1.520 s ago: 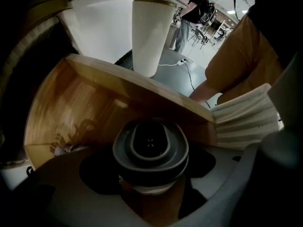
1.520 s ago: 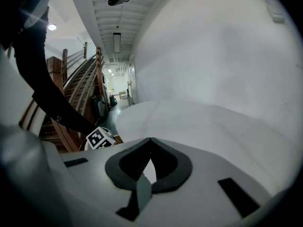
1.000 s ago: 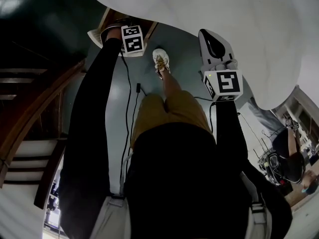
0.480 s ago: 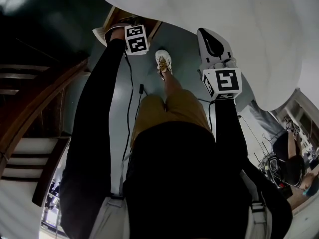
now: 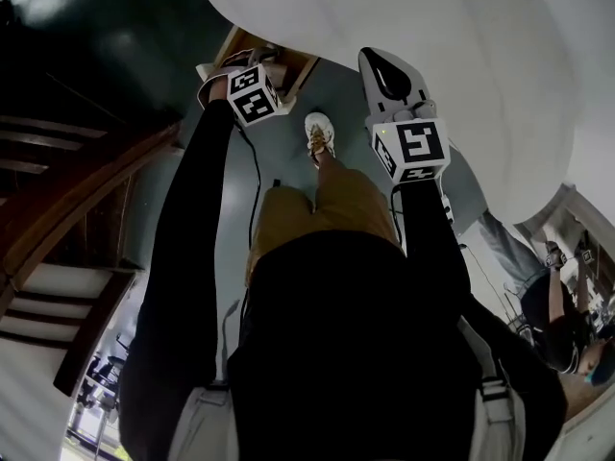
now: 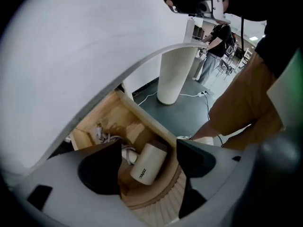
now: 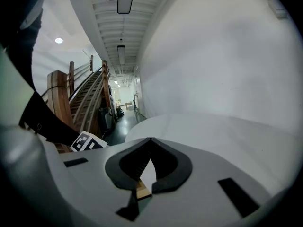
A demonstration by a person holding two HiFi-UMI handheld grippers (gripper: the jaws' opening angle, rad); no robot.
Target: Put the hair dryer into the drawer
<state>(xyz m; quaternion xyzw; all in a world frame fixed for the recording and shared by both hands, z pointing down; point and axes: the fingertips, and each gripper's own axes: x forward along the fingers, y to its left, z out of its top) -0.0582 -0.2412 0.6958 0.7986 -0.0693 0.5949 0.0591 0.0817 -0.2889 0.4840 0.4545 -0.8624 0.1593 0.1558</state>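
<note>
A cream hair dryer lies inside the open wooden drawer, next to its coiled white cord. My left gripper hovers just above it, jaws open wide on either side and not touching it. From the head view, the left gripper reaches into the drawer under the white tabletop. My right gripper is held up beside the table's edge. Its jaws are shut with nothing between them.
A white ribbed pedestal stands on the dark floor beyond the drawer, with a cable trailing past it. Wooden stairs rise at the left. My own leg and shoe are below the drawer. People stand at the far right.
The left gripper's marker cube has tilted and sits slightly lower in the head view. The right gripper has drifted a little to the left and up. Both keep their jaw states.
</note>
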